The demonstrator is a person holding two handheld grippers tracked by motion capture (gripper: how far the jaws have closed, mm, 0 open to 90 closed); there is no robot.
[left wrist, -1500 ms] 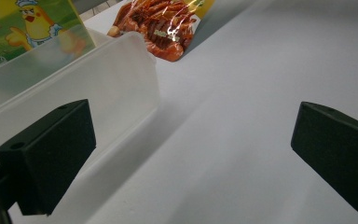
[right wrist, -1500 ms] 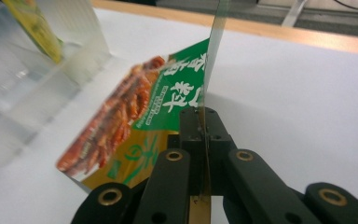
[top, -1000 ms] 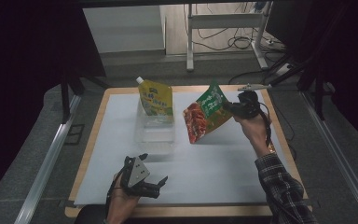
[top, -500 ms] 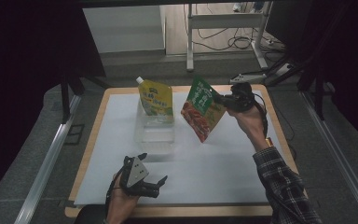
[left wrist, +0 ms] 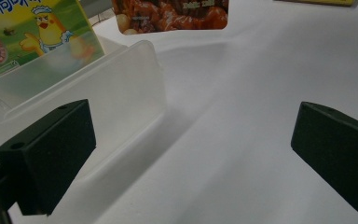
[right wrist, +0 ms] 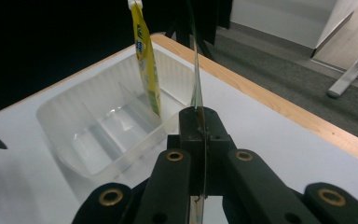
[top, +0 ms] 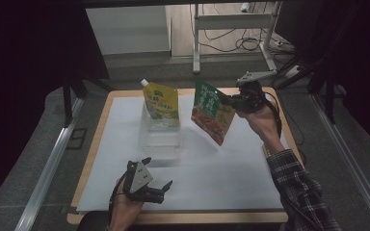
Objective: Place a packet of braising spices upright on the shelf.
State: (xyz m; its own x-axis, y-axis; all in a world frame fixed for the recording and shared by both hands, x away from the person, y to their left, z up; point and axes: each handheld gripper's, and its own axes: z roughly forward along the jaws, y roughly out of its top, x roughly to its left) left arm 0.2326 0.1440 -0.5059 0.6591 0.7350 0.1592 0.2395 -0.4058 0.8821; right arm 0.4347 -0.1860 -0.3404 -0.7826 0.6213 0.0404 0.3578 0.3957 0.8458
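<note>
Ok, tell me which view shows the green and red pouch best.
The high view: the green and red pouch shows whole, held above the table by the right gripper. The left gripper view catches its bottom edge; the right gripper view sees it edge-on between shut jaws.

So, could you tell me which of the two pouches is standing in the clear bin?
The yellow pouch with the white spout stands in the clear bin. The green-and-red pouch hangs in the air, clamped in the right gripper.

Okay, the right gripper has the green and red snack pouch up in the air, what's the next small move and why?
Probably carry the green and red snack pouch left over the clear plastic bin. The right gripper pinches its edge above bare table, and the yellow spouted pouch already stands in the bin.
</note>
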